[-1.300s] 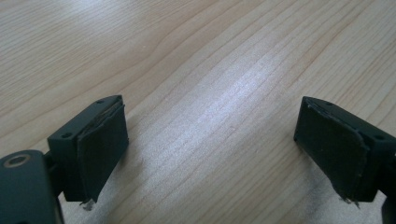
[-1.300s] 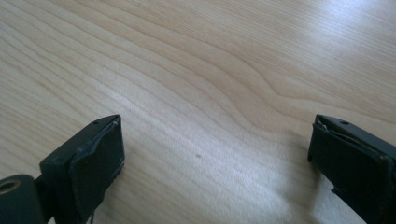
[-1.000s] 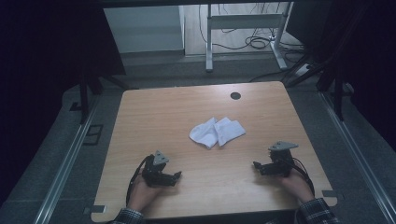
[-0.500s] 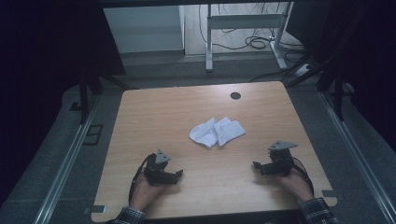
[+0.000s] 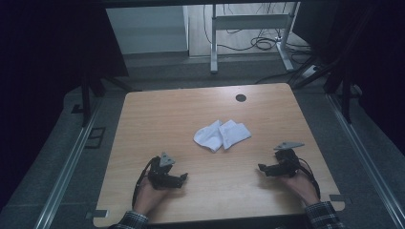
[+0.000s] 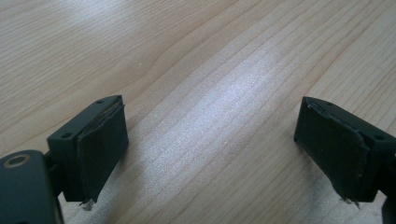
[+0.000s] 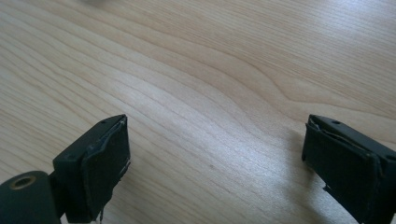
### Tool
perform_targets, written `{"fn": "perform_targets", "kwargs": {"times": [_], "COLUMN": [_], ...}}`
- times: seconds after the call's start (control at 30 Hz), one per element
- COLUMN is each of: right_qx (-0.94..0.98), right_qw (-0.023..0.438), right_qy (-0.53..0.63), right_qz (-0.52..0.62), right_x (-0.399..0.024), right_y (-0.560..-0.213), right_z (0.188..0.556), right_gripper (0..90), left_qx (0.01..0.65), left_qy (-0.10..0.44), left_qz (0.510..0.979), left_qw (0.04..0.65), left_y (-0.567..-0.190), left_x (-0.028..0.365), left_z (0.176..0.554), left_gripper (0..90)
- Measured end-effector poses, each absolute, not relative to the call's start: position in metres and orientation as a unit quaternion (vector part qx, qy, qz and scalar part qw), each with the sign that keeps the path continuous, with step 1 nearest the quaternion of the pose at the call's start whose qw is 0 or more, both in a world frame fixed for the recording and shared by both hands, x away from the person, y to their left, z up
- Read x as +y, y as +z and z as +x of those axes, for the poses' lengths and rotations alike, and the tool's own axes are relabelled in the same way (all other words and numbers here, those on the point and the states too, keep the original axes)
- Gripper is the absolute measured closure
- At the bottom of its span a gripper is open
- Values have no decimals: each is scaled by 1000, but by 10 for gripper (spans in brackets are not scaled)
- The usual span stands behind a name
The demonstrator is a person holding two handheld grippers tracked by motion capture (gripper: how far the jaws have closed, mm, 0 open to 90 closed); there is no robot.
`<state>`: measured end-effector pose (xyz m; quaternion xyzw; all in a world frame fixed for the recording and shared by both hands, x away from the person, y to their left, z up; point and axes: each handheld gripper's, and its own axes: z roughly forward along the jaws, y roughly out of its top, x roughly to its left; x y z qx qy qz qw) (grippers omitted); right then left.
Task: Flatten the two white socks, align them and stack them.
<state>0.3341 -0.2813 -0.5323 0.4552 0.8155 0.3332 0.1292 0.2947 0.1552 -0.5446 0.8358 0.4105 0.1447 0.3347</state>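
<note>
Wooden table [image 5: 143, 143], high view: I am running two hand-held grippers here, and both sit low at the near edge with the work lying between and beyond them. The largest thing on the tabletop is a white cloth [image 5: 221, 135], crumpled into two lobes just past the table's centre, well clear of a small dark hole [image 5: 241, 98] at 12 o'clock from it, near the far edge.

From the cloth, my left gripper [image 5: 183, 177] rests at about 7 o'clock and my right gripper [image 5: 261, 167] at about 4 o'clock, each well apart from the fabric. In the left gripper view the left one's two black jaws stand wide apart over bare wood grain, gripping nothing; in the right gripper view the right gripper [image 7: 215, 163] is likewise spread and empty.

I judge the cloth light, soft and limp: it should bunch and drape rather than keep any shape, and it is not fragile. A flat spot would likely slip under the pads, so I would take it at a raised fold or a free corner, one lobe per gripper, pinching down against the table.
</note>
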Motion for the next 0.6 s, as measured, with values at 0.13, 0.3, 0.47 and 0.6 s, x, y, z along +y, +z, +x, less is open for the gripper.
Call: {"fn": "perform_targets", "kwargs": {"times": [0.13, 0.3, 0.47, 0.6], "right_qx": [812, 813, 814, 815], "right_qw": [121, 120, 123, 126], "right_qy": [344, 349, 347, 348], "right_qz": [455, 450, 449, 447], "right_x": [-280, -279, -277, -275], "right_y": [-526, -522, -515, -511], "right_z": [334, 336, 343, 346], "right_gripper": [71, 76, 154, 205], "left_qx": [409, 408, 410, 410], "left_qy": [145, 145, 144, 144], "left_qz": [836, 837, 836, 836], "left_qw": [335, 335, 335, 335], "left_y": [-545, -545, -545, -545], "left_x": [155, 155, 155, 155], "left_z": [296, 296, 296, 296], "left_gripper": [98, 98, 98, 98]}}
